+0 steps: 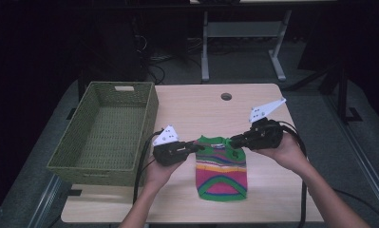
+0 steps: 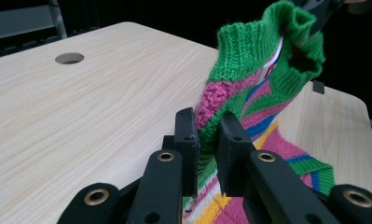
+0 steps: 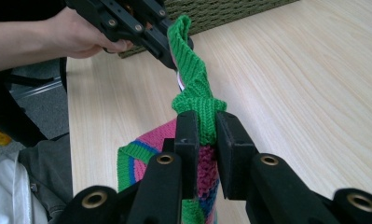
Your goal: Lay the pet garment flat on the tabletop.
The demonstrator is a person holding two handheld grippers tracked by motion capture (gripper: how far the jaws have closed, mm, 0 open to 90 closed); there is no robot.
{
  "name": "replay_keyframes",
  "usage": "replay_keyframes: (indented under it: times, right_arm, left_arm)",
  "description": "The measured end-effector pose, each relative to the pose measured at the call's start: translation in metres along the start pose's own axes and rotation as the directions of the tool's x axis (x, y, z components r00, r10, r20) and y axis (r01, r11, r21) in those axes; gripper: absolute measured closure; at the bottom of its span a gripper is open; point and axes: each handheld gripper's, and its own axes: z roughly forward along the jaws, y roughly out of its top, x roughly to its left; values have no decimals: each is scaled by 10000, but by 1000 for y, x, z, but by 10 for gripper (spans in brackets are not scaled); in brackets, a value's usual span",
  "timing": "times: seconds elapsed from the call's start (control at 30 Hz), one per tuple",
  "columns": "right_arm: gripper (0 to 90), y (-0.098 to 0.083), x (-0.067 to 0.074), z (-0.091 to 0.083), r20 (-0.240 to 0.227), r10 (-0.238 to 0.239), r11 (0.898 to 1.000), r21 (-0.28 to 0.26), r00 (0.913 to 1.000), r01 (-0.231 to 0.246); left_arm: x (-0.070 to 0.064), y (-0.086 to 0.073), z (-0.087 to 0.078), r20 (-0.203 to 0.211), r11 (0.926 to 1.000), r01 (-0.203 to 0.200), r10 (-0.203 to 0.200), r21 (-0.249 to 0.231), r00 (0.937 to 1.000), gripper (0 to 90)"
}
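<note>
Now a small striped knitted sweater [image 1: 221, 167] in green, pink and yellow is being held at both top corners.

Its left corner is being pinched tight by the left gripper [image 2: 207, 140], and its green collar edge is being squeezed by the right gripper [image 3: 207, 128]. The top is being held just above the pale wooden table [image 1: 192, 109], while the bottom is lying on it. A green woven basket [image 1: 106, 137] is sitting at the table's left side.

Basket [image 1: 106, 135] left of sock [image 1: 221, 167] on table [image 1: 187, 107]
</note>
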Motion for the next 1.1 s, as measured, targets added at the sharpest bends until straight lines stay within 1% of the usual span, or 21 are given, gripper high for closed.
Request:
replay_keyframes:
  times: [0.17, 0.3, 0.4, 0.47, 0.6, 0.77, 0.83, 0.93, 1.07, 1.1]
  right_arm:
    - [788, -1, -1, -2, 60, 30, 10000, -60, 10000, -29]
    - [788, -3, -5, -3, 86, 180, 9998, -132, 9998, -179]
    - [788, -4, -8, -4, 148, 225, 9996, -153, 9996, -223]
    - [788, -5, -11, -5, 194, 236, 9996, -181, 9995, -233]
    - [788, -6, -16, -7, 349, 328, 9993, -196, 9989, -321]
    - [784, -7, -23, -7, 525, 476, 9986, -256, 9975, -463]
    - [784, -7, -28, -6, 613, 526, 9983, -282, 9967, -509]
    - [808, -8, -33, -4, 731, 569, 9982, -220, 9957, -554]
    - [824, -10, -43, -1, 728, 792, 9968, -185, 9942, -781]
    - [827, -10, -45, 0, 733, 838, 9964, -180, 9938, -827]
  left_arm:
    - [-1, 8, -1, -140, 9998, -141, 143, 135, 9998, 800]
    - [-1, 13, 0, -180, 9997, -177, 180, 172, 9997, 800]
    - [0, 16, 2, -245, 9995, -255, 260, 194, 9994, 801]
    - [1, 18, 4, -250, 9995, -209, 215, 234, 9995, 801]
    - [2, 21, 9, -325, 9989, -286, 299, 383, 9990, 802]
    - [6, 24, 13, -459, 9986, -278, 298, 444, 9985, 808]
    - [7, 24, 15, -554, 9986, -203, 229, 484, 9982, 810]
    - [13, 21, 18, -649, 9984, 18, 19, 567, 9979, 816]
    - [20, 20, 20, -773, 9982, 138, -93, 580, 9970, 816]
    - [22, 19, 21, -774, 9979, 235, -188, 607, 9968, 816]
